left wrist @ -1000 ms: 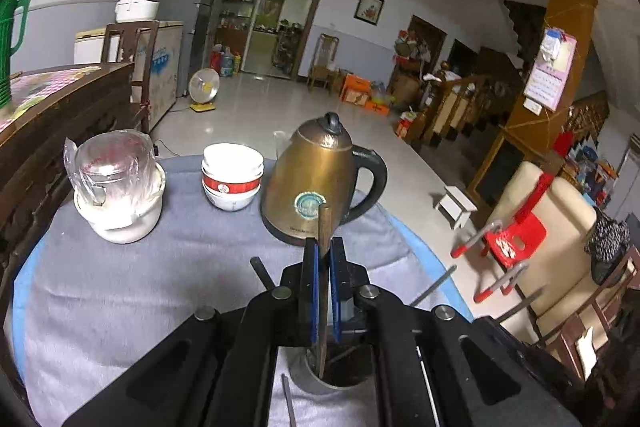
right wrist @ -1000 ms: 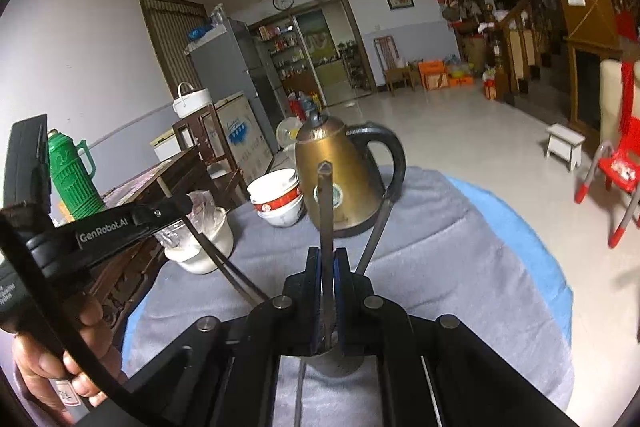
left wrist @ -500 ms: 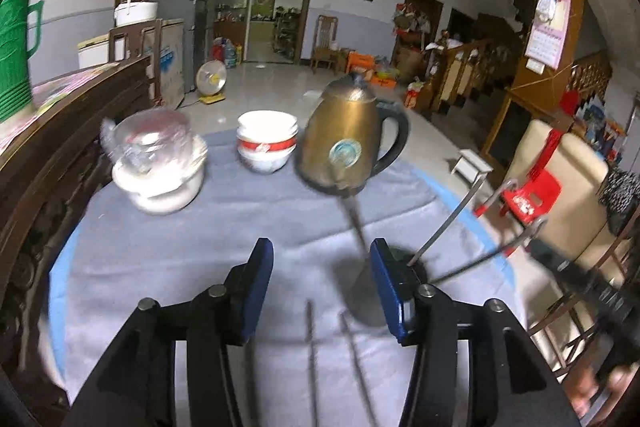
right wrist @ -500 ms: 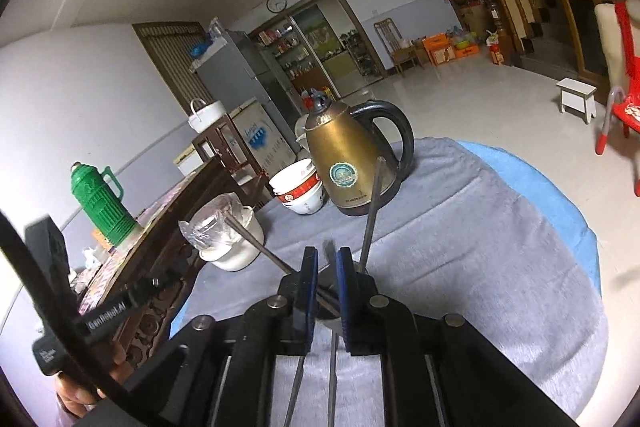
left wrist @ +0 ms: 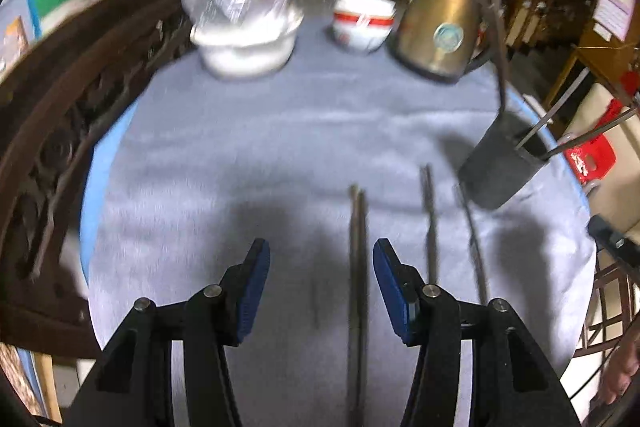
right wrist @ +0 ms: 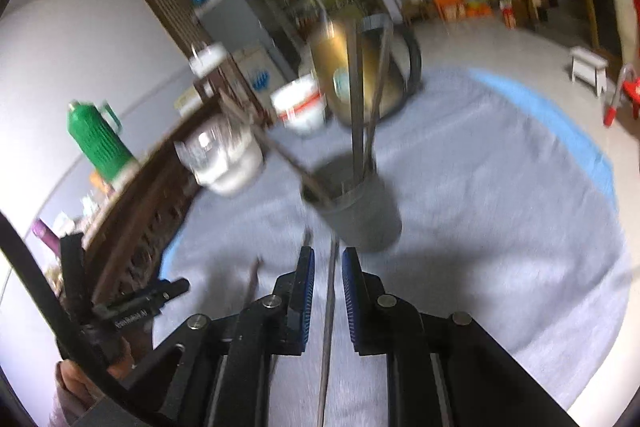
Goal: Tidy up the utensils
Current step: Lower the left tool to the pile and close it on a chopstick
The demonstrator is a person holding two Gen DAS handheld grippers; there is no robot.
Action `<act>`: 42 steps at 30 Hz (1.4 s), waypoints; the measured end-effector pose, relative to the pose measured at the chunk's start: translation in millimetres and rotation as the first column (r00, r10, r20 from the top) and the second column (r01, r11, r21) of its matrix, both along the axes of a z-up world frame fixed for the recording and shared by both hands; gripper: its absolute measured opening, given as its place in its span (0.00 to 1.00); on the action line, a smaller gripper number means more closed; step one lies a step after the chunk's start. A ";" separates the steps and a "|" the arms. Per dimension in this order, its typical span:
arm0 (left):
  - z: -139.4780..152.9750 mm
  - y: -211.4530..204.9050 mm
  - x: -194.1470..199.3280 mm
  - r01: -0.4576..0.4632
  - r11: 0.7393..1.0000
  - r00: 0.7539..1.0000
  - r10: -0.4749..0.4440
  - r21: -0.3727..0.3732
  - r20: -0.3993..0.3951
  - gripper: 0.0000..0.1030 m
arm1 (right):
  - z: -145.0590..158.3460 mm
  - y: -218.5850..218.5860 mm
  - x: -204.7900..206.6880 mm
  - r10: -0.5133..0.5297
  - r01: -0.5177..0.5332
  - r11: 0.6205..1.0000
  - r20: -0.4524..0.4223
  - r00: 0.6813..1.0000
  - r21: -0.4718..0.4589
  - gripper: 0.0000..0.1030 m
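A dark grey holder cup [left wrist: 502,163] stands on the grey cloth at the right, with a few chopsticks [left wrist: 498,55] sticking out of it; it also shows in the right wrist view [right wrist: 360,215]. Several more chopsticks [left wrist: 356,267] lie flat on the cloth. My left gripper [left wrist: 320,287] is open and empty, low over a pair of them. My right gripper [right wrist: 327,291] is a little open, with one lying chopstick [right wrist: 329,307] running between its pads, just short of the cup. Both views are blurred.
A bronze kettle [left wrist: 440,27], stacked red-banded white bowls [left wrist: 362,23] and a plastic-wrapped white pot [left wrist: 244,31] stand at the far side. A dark wooden cabinet [left wrist: 60,115] borders the left edge. A green thermos [right wrist: 98,139] stands on it.
Both grippers let go of the chopsticks they held over the cup, opened and pulled back and down. They now look at chopsticks lying on the cloth.
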State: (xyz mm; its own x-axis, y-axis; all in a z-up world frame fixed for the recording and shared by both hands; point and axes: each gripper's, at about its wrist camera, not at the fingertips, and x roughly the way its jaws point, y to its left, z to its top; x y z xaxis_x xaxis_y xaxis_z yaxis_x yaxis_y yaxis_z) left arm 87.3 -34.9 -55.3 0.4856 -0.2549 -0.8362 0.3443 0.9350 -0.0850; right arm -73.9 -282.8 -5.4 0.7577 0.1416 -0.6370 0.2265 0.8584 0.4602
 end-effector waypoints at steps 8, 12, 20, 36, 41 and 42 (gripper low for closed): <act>-32.5 4.0 -6.2 0.018 1.000 0.990 -0.016 0.013 -0.140 0.53 | -70.0 36.7 35.9 0.097 -0.093 0.995 -0.254 0.962 0.026 0.17; -45.0 6.7 0.1 0.005 1.000 0.984 -0.003 0.010 -0.178 0.53 | -88.3 51.2 44.4 0.125 -0.126 0.992 -0.304 0.944 0.016 0.17; -61.5 -3.2 3.8 0.031 0.999 0.978 -0.025 0.025 -0.205 0.53 | -101.5 63.5 50.2 0.125 -0.148 0.988 -0.337 0.933 -0.044 0.17; -63.4 -6.4 10.9 0.017 1.000 0.983 -0.018 -0.004 -0.181 0.52 | -104.6 58.6 44.2 0.140 -0.161 0.986 -0.309 0.941 -0.045 0.10; -63.7 -12.7 11.1 0.033 0.999 0.985 -0.033 -0.001 -0.171 0.52 | -105.7 57.4 43.6 0.144 -0.162 0.986 -0.299 0.943 -0.035 0.11; -63.6 -13.7 10.3 0.036 0.999 0.985 -0.036 -0.005 -0.166 0.52 | -105.8 57.1 43.1 0.144 -0.161 0.986 -0.297 0.944 -0.033 0.11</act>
State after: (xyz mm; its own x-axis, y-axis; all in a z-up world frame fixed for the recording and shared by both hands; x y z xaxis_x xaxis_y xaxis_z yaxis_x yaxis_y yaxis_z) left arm 97.6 -48.6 -118.8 0.3306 -0.2715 -0.9039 0.3586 0.9220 -0.1458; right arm -30.7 -225.7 -111.2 0.5085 0.1987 -0.8378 0.2083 0.9157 0.3436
